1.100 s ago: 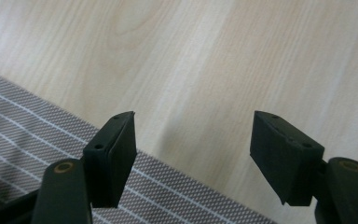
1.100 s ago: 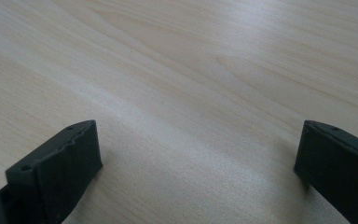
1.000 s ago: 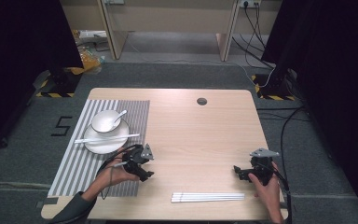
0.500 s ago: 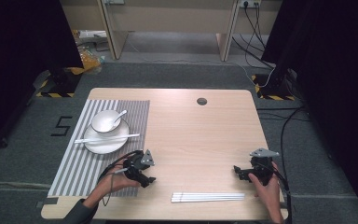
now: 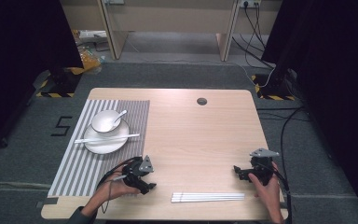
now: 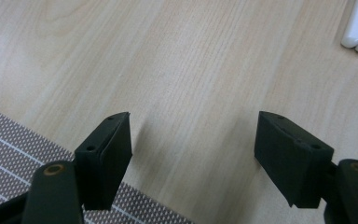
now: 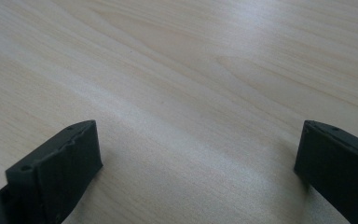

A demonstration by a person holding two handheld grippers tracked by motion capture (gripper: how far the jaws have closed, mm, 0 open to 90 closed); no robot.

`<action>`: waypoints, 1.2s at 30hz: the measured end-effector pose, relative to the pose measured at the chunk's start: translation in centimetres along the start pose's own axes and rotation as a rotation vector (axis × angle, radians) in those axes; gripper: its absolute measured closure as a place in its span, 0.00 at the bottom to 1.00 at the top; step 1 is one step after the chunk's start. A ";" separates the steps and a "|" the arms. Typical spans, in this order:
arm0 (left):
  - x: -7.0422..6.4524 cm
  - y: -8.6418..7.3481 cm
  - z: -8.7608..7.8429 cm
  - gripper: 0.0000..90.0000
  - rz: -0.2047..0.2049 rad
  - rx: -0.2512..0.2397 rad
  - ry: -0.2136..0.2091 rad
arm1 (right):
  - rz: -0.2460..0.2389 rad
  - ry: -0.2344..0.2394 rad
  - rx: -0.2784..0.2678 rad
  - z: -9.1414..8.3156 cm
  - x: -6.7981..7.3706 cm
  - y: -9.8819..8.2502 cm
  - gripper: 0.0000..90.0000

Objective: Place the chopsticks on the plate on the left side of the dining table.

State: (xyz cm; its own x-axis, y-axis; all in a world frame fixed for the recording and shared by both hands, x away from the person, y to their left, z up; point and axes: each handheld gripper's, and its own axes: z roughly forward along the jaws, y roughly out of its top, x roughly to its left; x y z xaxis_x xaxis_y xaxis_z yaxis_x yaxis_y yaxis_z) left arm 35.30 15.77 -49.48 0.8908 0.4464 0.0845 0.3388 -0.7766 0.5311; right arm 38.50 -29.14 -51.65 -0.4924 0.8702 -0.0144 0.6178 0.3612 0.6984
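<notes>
Left gripper released, jaws just widening, nothing between; white chopsticks near. Right gripper released, idle. Advise: approach chopsticks low, straddle the bundle at mid-length, clamp squarely.

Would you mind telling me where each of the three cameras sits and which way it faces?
High view: fixed above the person's side, looking forward and down on the table; forearms, left hand-held gripper and right hand-held gripper show.
Left gripper view: rides that gripper, looking along its open jaws at the wood and striped placemat.
Right gripper view: looks along its open jaws at bare tabletop.
Shared: the white chopsticks appear in the high and left gripper views.
</notes>
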 end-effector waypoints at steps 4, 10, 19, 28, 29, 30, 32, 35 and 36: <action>-0.2 -0.4 -0.1 0.29 -0.013 -0.015 -0.012 | 0.000 0.000 0.000 0.0 0.0 0.0 0.00; -0.7 -1.1 -0.2 0.29 -0.044 -0.047 -0.028 | 0.000 0.000 0.000 0.0 0.0 0.0 0.00; -1.3 -2.4 -0.4 0.27 -0.096 -0.098 -0.054 | 0.000 0.000 0.000 0.0 0.0 0.0 0.00; -1.8 -3.2 -0.3 0.25 -0.117 -0.157 -0.038 | -0.001 -0.001 0.000 0.0 0.0 0.0 0.00; -1.9 -3.4 -0.3 0.25 -0.121 -0.173 -0.035 | -0.001 0.000 0.000 0.0 0.0 0.0 0.00; -2.0 -3.5 -0.3 0.25 -0.127 -0.184 -0.031 | -0.001 -0.001 0.000 0.0 0.0 0.0 0.00; -2.0 -3.7 -0.2 0.24 -0.128 -0.201 -0.029 | -0.001 -0.001 0.000 0.0 0.0 0.0 0.00; -2.2 -4.2 -0.2 0.24 -0.133 -0.236 -0.023 | -0.002 -0.001 -0.001 0.0 0.0 0.0 0.01; -2.2 -4.3 -0.1 0.24 -0.136 -0.246 -0.020 | -0.001 -0.001 -0.001 0.0 0.0 0.0 0.01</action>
State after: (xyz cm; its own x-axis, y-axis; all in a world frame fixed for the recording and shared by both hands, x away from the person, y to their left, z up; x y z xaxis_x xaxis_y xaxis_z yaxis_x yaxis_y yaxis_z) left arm 31.83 18.17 -51.85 0.8489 0.5284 -0.0166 0.3739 -0.5778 0.7255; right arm 38.49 -29.13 -51.65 -0.4925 0.8702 -0.0153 0.6166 0.3613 0.6994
